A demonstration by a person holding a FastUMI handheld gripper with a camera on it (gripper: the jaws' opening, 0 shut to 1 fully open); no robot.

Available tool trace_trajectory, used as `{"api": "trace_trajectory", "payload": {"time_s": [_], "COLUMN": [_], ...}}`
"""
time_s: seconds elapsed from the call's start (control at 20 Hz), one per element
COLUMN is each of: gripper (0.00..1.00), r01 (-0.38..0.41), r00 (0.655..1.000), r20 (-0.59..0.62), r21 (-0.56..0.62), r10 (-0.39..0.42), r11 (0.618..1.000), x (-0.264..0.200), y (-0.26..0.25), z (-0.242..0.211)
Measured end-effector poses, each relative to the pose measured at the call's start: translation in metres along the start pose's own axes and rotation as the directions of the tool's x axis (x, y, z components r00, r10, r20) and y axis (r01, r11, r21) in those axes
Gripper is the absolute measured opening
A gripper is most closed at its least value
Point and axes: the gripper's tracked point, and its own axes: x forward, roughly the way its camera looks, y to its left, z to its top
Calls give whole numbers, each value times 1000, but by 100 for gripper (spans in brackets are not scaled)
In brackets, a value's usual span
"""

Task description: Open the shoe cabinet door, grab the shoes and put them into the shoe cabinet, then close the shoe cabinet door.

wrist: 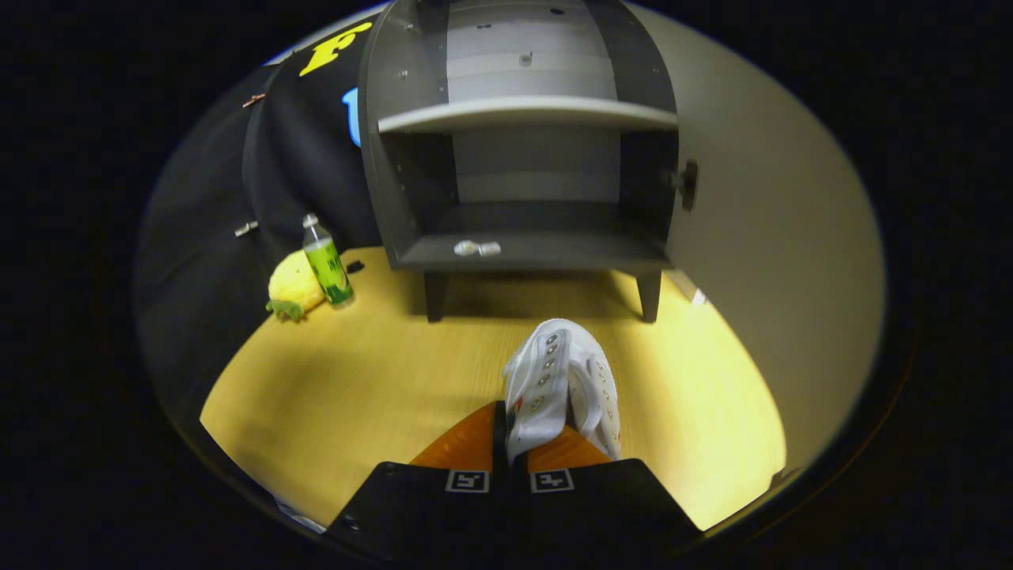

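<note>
A white shoe (563,380) with metal eyelets hangs pinched between the two fingers of my gripper (514,443), its toe pointing away toward the cabinet. The gripper is shut on the shoe's upper edge. Beyond the shoe stands the grey shoe cabinet (522,182) on short legs, with its door (760,261) swung open to the right. Inside it, one shelf (526,115) spans the upper part and the bottom compartment (538,226) holds nothing. The cabinet sits on a yellow wooden floor (356,396).
A green drink bottle (326,265) and a yellow pineapple plush (294,286) stand left of the cabinet against the black cloth wall. A small white object (476,248) lies on the cabinet's bottom front edge. The open door bounds the right side.
</note>
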Motion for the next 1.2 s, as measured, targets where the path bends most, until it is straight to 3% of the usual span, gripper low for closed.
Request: {"api": "trace_trajectory", "payload": {"time_s": [0.35, 0.65, 1.2], "gripper": [4, 4, 4], "r01": [4, 42, 47], "r00": [979, 951, 931], "r20": [206, 309, 366], "r21": [-48, -96, -140], "r10": [6, -10, 7], "r11": [999, 994, 989], "x": [-28, -24, 77], "y": [12, -2, -33], "z": [146, 236, 349]}}
